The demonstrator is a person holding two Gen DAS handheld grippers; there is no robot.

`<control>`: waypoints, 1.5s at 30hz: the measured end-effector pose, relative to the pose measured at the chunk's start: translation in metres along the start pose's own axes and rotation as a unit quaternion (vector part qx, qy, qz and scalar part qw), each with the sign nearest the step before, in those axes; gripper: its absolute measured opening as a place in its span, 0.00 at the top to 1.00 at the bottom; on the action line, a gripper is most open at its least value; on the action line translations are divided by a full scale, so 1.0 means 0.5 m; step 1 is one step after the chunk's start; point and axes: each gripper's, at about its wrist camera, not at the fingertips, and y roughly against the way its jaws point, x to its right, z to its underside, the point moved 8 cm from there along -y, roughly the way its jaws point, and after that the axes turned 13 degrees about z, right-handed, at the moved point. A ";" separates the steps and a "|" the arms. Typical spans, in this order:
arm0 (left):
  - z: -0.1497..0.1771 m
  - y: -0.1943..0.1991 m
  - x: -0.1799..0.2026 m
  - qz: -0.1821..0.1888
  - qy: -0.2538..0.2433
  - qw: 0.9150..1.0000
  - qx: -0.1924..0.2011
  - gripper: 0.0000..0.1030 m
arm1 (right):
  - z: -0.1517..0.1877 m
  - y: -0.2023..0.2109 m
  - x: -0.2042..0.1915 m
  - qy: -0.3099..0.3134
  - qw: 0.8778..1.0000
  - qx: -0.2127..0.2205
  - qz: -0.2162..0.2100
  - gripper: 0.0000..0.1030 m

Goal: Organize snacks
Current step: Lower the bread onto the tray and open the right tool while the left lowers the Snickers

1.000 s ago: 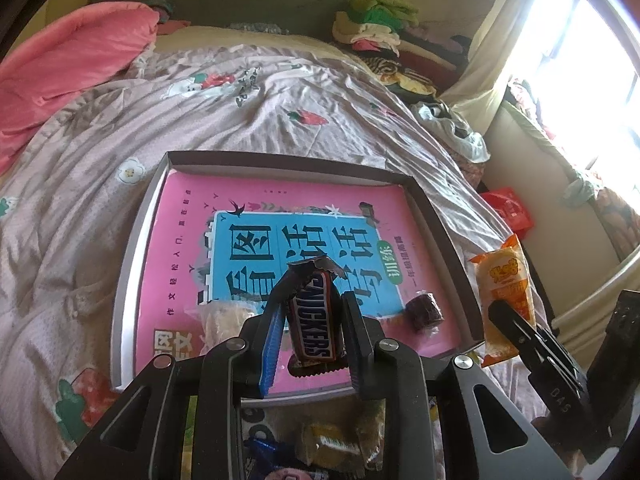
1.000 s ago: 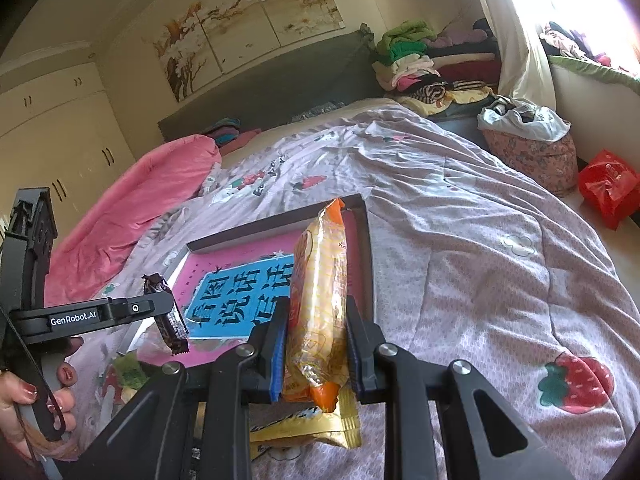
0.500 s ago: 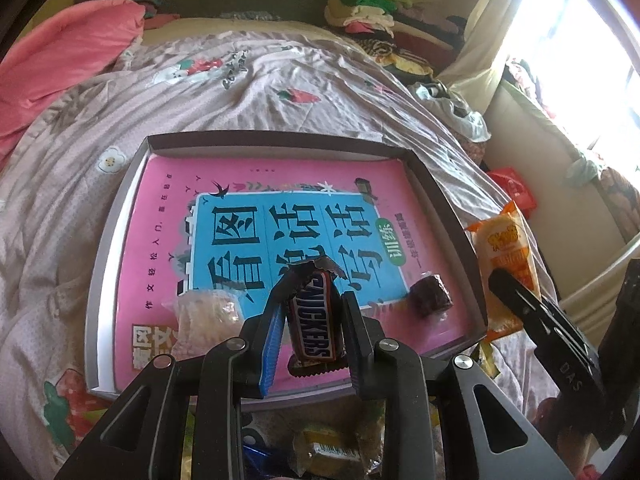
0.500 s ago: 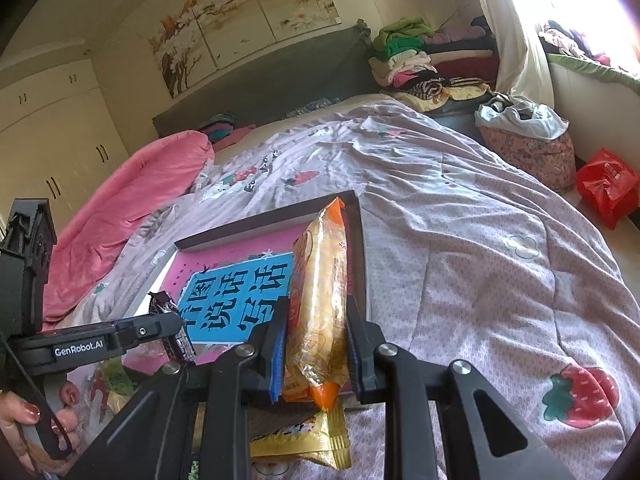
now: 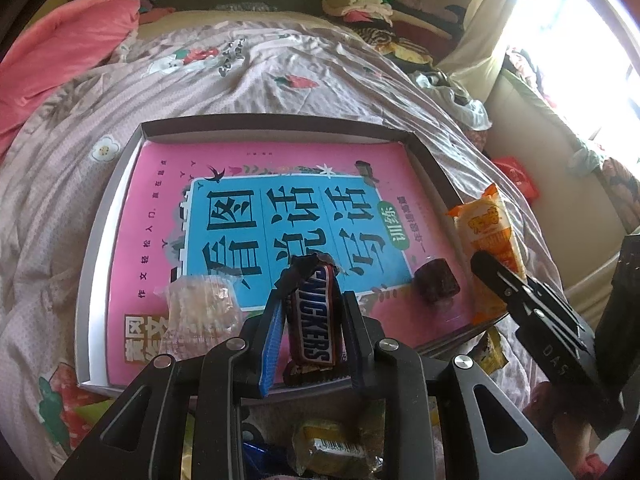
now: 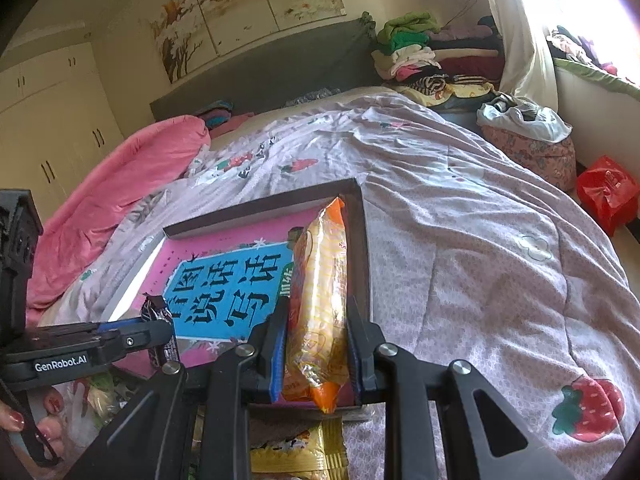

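My left gripper (image 5: 310,312) is shut on a Snickers bar (image 5: 314,320), held upright over the near edge of a shallow grey box (image 5: 100,248) lined with a pink and blue book cover. A clear-wrapped snack (image 5: 198,316) and a dark wrapped sweet (image 5: 436,286) lie inside the box. My right gripper (image 6: 316,320) is shut on an orange snack packet (image 6: 318,308) over the box's near right corner. In the left wrist view the same orange packet (image 5: 490,236) shows at the right. The left gripper (image 6: 160,330) with its Snickers bar (image 6: 160,328) appears at the left of the right wrist view.
Loose snacks lie on the quilt in front of the box: a yellow-green wrapped piece (image 5: 332,448) and a yellow packet (image 6: 296,452). A pink blanket (image 6: 112,192) is bunched at the far left. Folded clothes (image 6: 416,56) pile up by the headboard. A hand (image 6: 12,420) holds the left gripper.
Both grippers have edged closer over the box and tipped downward a little, each still gripping its snack. The box now fills more of the left wrist view.
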 end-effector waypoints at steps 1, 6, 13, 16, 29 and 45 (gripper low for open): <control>0.000 0.000 0.000 0.000 0.000 1.000 0.000 0.72 | 0.002 -0.003 -0.001 0.002 1.000 -0.002 0.001 0.75; 0.000 -0.001 0.001 0.000 0.000 1.000 0.000 0.72 | 0.010 -0.008 -0.004 0.006 1.000 -0.008 0.003 0.75; 0.000 -0.001 0.001 0.001 0.001 1.000 0.000 0.72 | 0.019 -0.012 -0.008 0.015 1.000 -0.012 0.001 0.75; 0.002 -0.002 0.001 0.002 0.002 1.000 -0.002 0.72 | 0.024 -0.012 -0.010 0.016 1.000 -0.015 -0.007 0.75; 0.007 -0.003 -0.002 0.002 0.005 1.000 -0.002 0.72 | 0.032 -0.006 -0.023 0.023 0.999 -0.019 -0.021 0.75; 0.005 -0.002 -0.005 0.004 0.007 1.000 -0.004 0.72 | 0.033 0.004 -0.023 0.015 1.000 -0.021 -0.017 0.74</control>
